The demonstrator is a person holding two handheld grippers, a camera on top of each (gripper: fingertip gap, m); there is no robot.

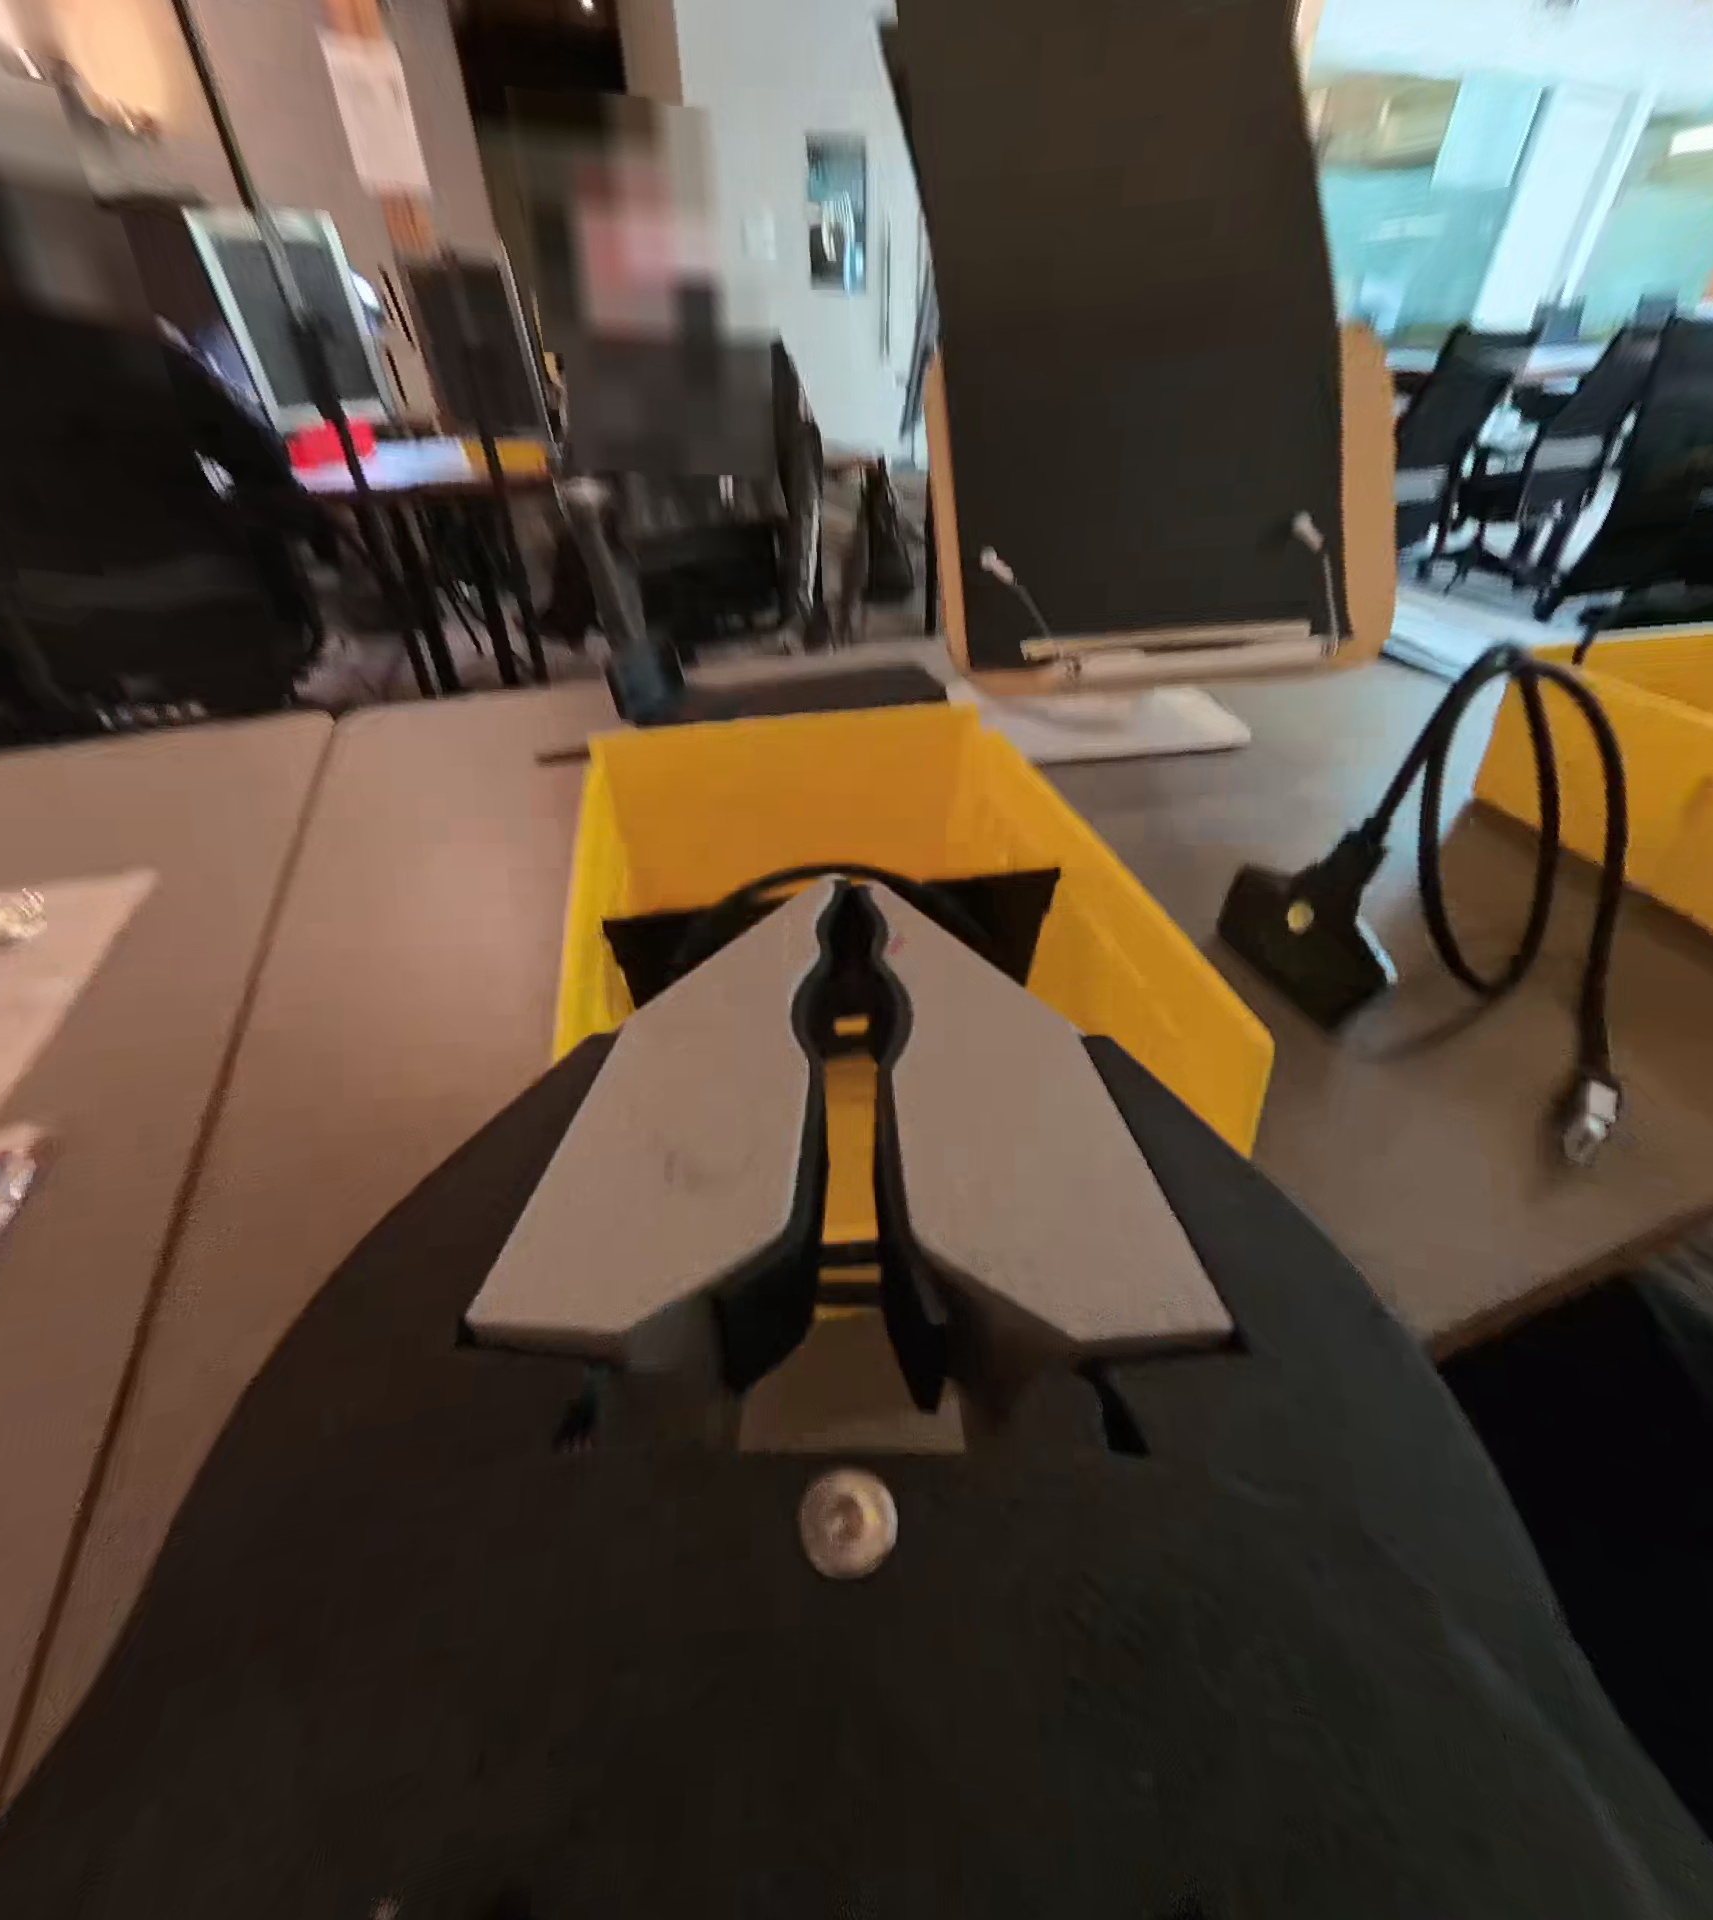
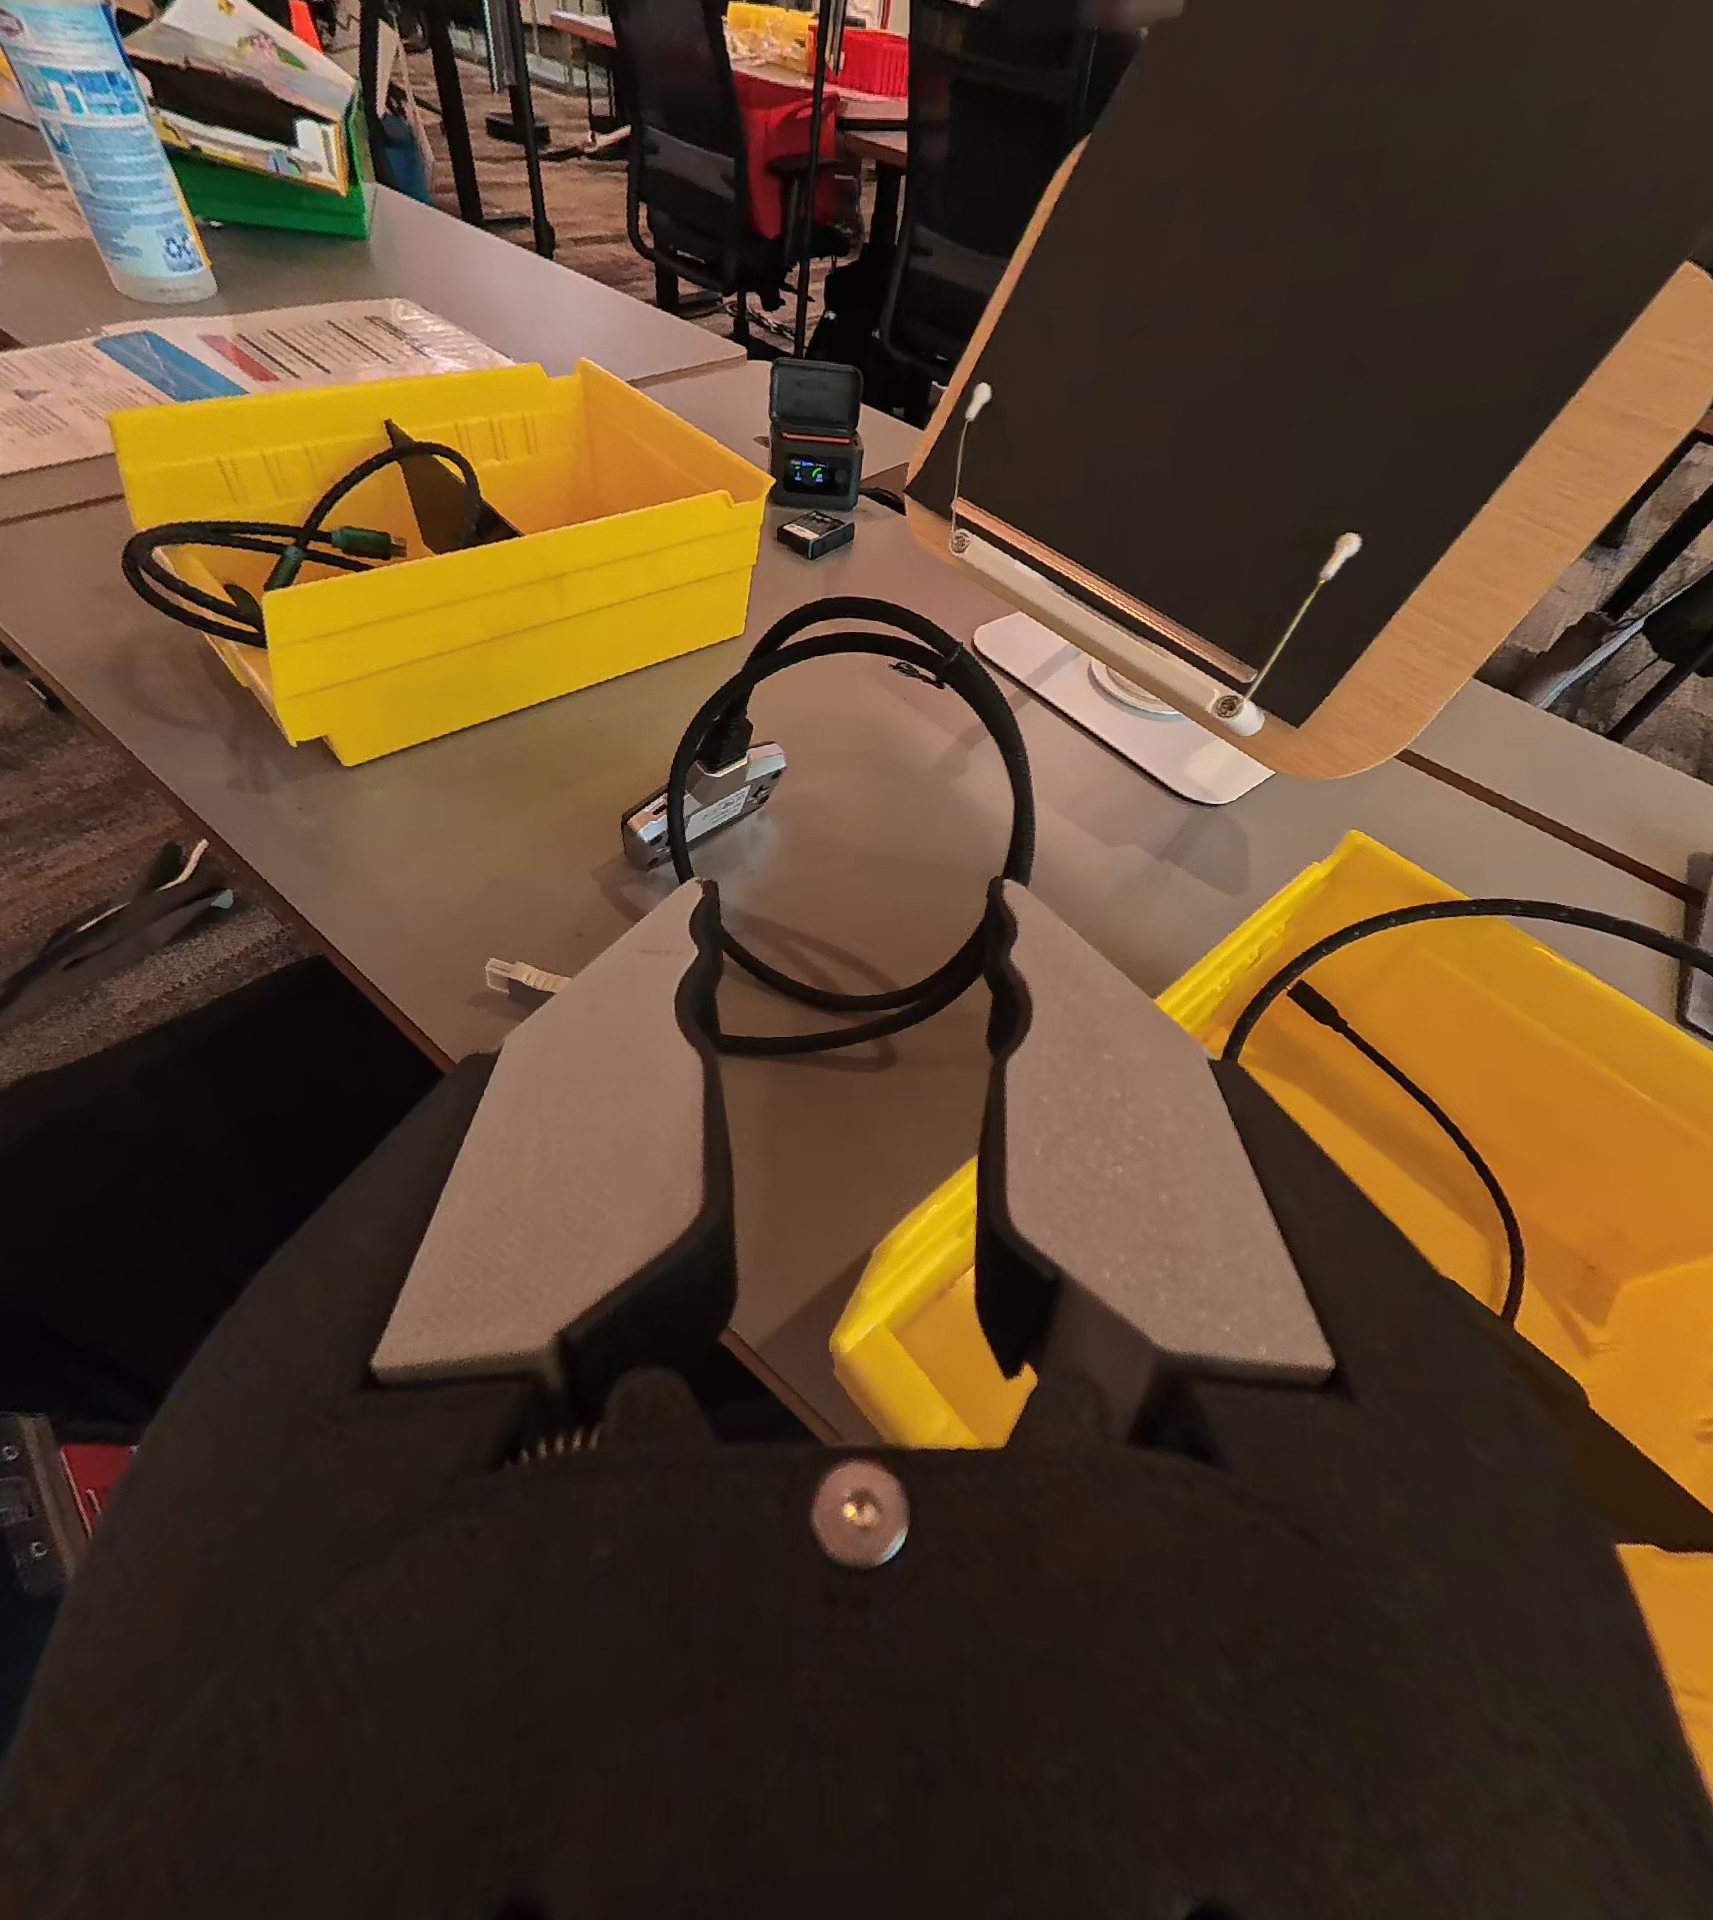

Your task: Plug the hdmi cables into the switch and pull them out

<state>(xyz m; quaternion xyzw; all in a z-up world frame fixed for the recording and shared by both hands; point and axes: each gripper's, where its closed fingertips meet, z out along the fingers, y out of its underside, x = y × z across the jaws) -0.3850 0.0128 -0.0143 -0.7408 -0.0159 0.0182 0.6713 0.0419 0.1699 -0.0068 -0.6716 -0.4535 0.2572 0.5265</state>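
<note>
In the right wrist view a silver HDMI switch (image 2: 717, 805) lies on the grey table (image 2: 478, 831) with one black braided cable (image 2: 1013, 748) plugged into it. The cable loops round and its free plug (image 2: 525, 977) lies near the table's front edge. My right gripper (image 2: 852, 894) is open and empty, just short of the loop. My left gripper (image 1: 844, 891) is shut, its tips over a yellow bin (image 1: 1143, 966); a black cable (image 1: 769, 888) arcs just behind them. The switch (image 1: 1299, 945) and free plug (image 1: 1590, 1112) lie to its right.
The left yellow bin (image 2: 519, 623) holds a black divider and a cable with green plugs (image 2: 343, 540). A second yellow bin (image 2: 1610, 1247) with a thin black cable sits at the right. A black board on a white stand (image 2: 1351, 364), a small device (image 2: 816, 436) and papers stand behind. The gap from one gripper's tips to the other's is roughly 45 cm.
</note>
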